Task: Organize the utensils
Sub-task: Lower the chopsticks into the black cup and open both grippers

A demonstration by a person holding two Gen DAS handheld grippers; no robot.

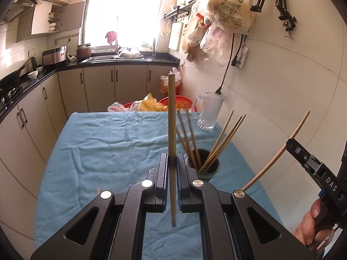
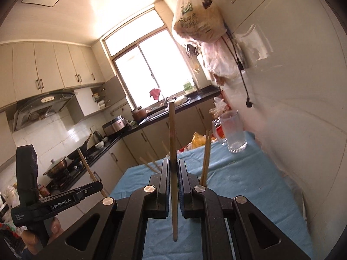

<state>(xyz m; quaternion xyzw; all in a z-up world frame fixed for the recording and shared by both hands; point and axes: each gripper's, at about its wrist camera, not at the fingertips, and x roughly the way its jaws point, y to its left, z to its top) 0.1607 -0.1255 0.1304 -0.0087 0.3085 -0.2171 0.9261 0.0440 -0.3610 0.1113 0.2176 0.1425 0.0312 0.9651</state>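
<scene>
My left gripper (image 1: 172, 161) is shut on a wooden chopstick (image 1: 171, 117) that stands upright between its pads, above the blue cloth. A dark cup (image 1: 211, 168) holding several chopsticks (image 1: 223, 140) sits just right of it. My right gripper (image 2: 173, 164) is shut on another chopstick (image 2: 172, 134), held above the table. In the left wrist view the right gripper (image 1: 291, 143) shows at the right edge with its chopstick (image 1: 277, 151) slanting. In the right wrist view the left gripper (image 2: 95, 185) shows at the lower left. Chopsticks from the cup (image 2: 206, 156) rise behind my right fingers.
A table with a blue cloth (image 1: 108, 143) stands against the tiled wall. A glass mug (image 1: 209, 110) stands at its far right. Red basins and plastic bags (image 1: 151, 105) lie beyond the far edge. Kitchen counters (image 1: 32, 80) run along the left. Bags (image 1: 225, 15) hang on the wall.
</scene>
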